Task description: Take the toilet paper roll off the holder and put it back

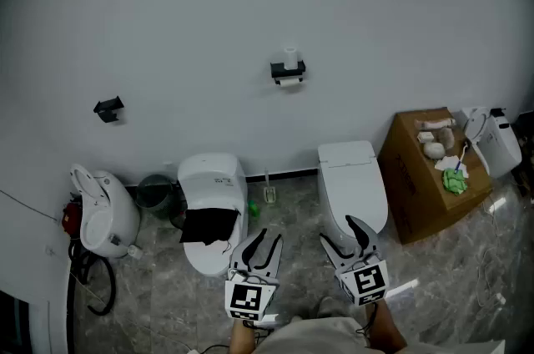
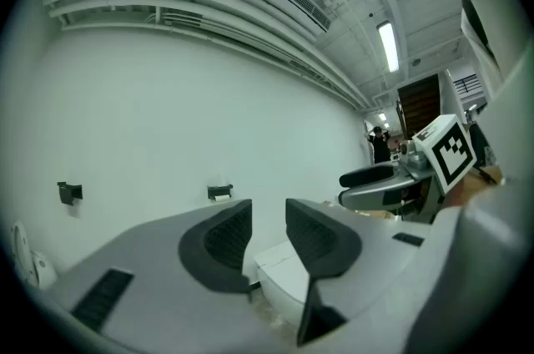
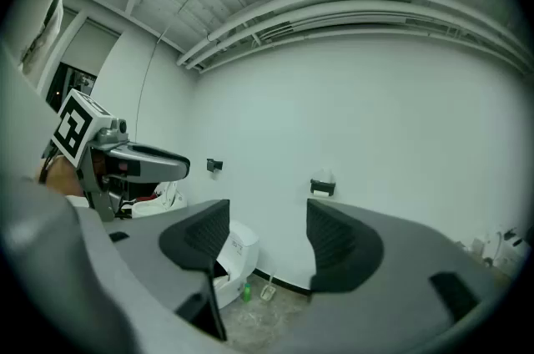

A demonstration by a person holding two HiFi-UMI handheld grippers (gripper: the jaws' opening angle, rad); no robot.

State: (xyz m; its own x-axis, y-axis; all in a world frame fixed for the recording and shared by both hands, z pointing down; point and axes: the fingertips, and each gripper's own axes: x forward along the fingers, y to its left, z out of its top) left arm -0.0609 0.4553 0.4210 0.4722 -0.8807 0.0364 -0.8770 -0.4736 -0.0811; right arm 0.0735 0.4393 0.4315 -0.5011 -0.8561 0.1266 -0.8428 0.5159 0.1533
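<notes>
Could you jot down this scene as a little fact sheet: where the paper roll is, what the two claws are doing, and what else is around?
Place: a bare white wall with fixtures along its foot
Roll: the roll sits on the black holder, high on the wall
Left gripper: the left gripper is open, empty, and far from the roll
Right gripper: the right gripper is open, wider, and empty
Also there: two toilets, a cardboard box, and a second holder to the left
Stage: roll not yet touched
</notes>
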